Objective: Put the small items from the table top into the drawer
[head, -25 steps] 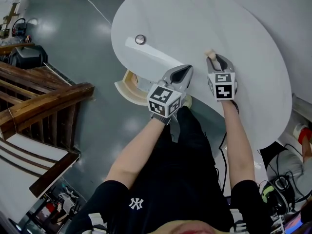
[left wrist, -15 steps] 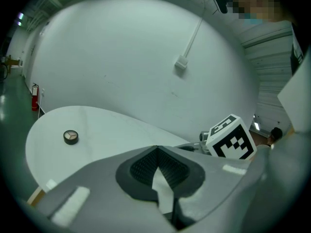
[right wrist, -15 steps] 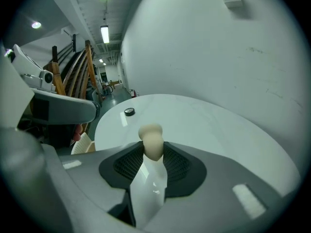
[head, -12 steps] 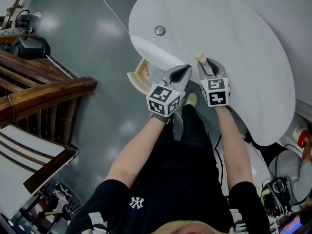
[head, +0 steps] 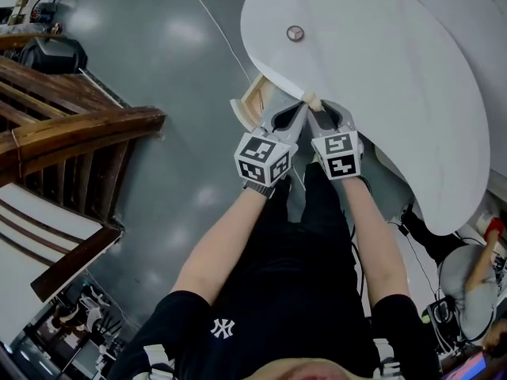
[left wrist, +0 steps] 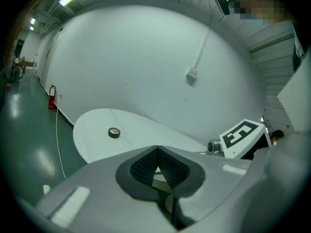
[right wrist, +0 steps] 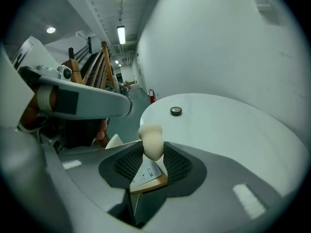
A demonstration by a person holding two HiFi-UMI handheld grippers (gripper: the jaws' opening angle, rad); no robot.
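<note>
The right claw (right wrist: pixel 153 152) is gripping a small cream piece (right wrist: pixel 151 139), possibly a cap; the left claw (left wrist: pixel 156 152) is hovering closed and empty

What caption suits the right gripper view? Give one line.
Right gripper clamps a small cream rounded item near the round white table; small dark disc beyond.

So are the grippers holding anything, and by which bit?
The right gripper pinches a small cream item by its lower part; its rounded top pokes out past the jaws. The left gripper is shut with nothing in it.
</note>
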